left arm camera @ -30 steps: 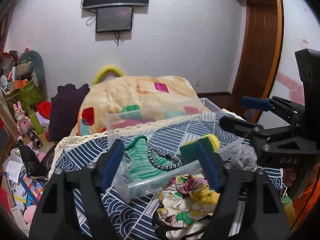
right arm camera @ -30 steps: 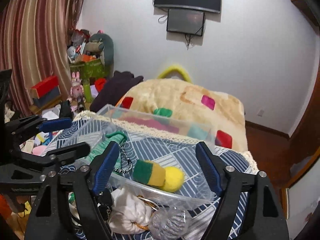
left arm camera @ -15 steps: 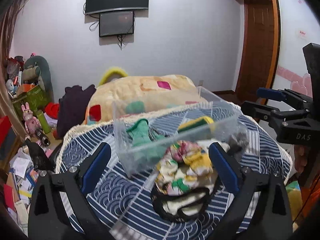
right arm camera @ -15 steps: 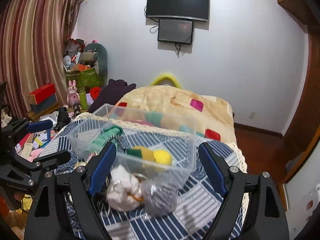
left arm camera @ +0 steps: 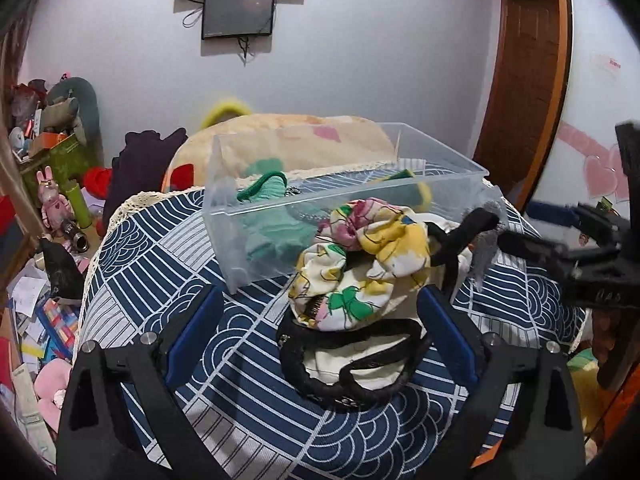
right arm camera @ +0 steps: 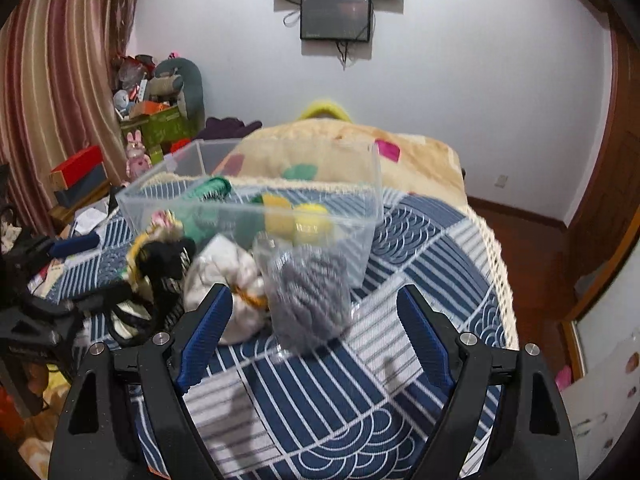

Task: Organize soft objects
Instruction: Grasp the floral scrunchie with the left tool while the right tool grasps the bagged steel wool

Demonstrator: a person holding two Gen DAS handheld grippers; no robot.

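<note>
A round table point(left arm camera: 168, 248) under a navy wave-patterned cloth carries everything. Toward its far edge stands a clear plastic bin point(left arm camera: 304, 204), open at the top. Inside it lie a green knitted piece point(left arm camera: 272, 188), a dark beaded band that is partly hidden, and a green-and-yellow sponge point(right arm camera: 292, 216) against the bin's right end.

Those few things look sorted already; the rest, by my reading, is still to go. Just in front of the bin, touching its near wall, sits a loose heap on the cloth: a floral fabric scrunchie point(left arm camera: 360, 264) on top, a black-edged cream eye mask point(left arm camera: 360, 364) under it toward the near edge, a white cloth bundle point(right arm camera: 224, 280) to the right, and a grey yarn ball in a clear bag point(right arm camera: 308, 292) at the heap's right end. So perhaps under half the job is done, with four soft items left outside.

The left gripper point(left arm camera: 318, 332) hangs low over the near edge, jaws spread wide, either side of the eye mask and holding nothing. The right gripper point(right arm camera: 316, 336) is likewise spread and empty, its blue fingers point(right arm camera: 208, 332) flanking the yarn bag and cloth bundle without touching them, as far as the blur allows.
</note>
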